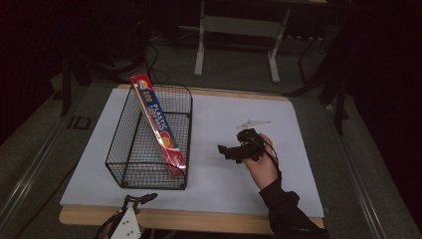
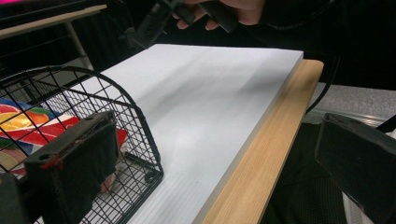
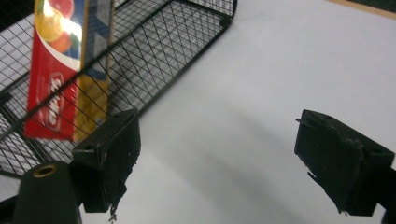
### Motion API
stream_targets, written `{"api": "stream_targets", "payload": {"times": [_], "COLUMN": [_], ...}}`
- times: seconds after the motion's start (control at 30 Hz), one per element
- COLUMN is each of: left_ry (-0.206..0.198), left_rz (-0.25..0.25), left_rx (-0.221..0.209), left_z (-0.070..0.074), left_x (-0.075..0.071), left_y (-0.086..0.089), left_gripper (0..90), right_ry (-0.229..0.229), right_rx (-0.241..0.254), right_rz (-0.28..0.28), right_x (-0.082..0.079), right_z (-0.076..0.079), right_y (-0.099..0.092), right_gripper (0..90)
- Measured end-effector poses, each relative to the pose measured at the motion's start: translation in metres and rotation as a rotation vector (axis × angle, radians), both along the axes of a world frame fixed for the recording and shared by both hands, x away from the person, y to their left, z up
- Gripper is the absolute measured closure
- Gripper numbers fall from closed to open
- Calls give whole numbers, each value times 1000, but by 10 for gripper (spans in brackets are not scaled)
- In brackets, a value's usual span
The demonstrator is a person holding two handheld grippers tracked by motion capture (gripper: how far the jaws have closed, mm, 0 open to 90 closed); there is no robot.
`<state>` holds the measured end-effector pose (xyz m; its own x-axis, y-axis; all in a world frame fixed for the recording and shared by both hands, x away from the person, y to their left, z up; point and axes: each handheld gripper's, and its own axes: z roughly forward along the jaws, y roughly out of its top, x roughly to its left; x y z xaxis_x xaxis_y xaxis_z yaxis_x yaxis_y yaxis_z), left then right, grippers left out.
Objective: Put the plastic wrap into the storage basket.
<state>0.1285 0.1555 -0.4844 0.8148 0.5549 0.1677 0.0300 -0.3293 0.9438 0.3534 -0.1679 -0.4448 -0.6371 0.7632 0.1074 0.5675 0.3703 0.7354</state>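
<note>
The left gripper [image 1: 142, 198] sits at the near table edge, jaws spread on nothing, just before the wire basket [image 1: 130, 164]; the right gripper [image 1: 230, 152], farther in over the white board [image 1: 224, 174], is spread wide and empty too; the long red-and-blue box [image 1: 158, 124] leans tilted inside the basket, its top over the far rim.

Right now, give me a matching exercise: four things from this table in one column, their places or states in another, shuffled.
1. box
2. basket
3. right gripper
4. left gripper

a. open, above the white board
b. at the table's near edge
c. leaning inside the wire mesh
d. black wire, on the board's left part

Pairs: 1-c, 2-d, 3-a, 4-b
</note>
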Motion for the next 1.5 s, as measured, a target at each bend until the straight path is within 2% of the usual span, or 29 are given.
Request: {"api": "stream_targets", "payload": {"times": [0.27, 0.5, 0.9, 1.07, 1.2, 1.5], "left_ry": [-1, -2, -1, -1, -2, 5], "left_rz": [1, 2, -1, -1, -3, -10], "left_rx": [2, 2, 9, 8, 9, 18], "left_z": [0, 0, 0, 0, 0, -1], "left_x": [0, 0, 0, 0, 0, 0], "left_y": [0, -1, -1, -2, -2, -2], "left_gripper": [2, 2, 2, 2, 3, 2], "right_ry": [35, 57, 49, 22, 10, -17], "right_rx": [9, 20, 1, -16, -31, -66], "right_rz": [-3, -6, -18, -25, -34, -13], "right_x": [-12, -22, -33, -37, -35, -35], "right_z": [-20, -29, -34, -37, -42, -45], "right_y": [-23, -41, -61, -66, -66, -64], "right_gripper": [145, 145, 144, 145, 145, 143]}}
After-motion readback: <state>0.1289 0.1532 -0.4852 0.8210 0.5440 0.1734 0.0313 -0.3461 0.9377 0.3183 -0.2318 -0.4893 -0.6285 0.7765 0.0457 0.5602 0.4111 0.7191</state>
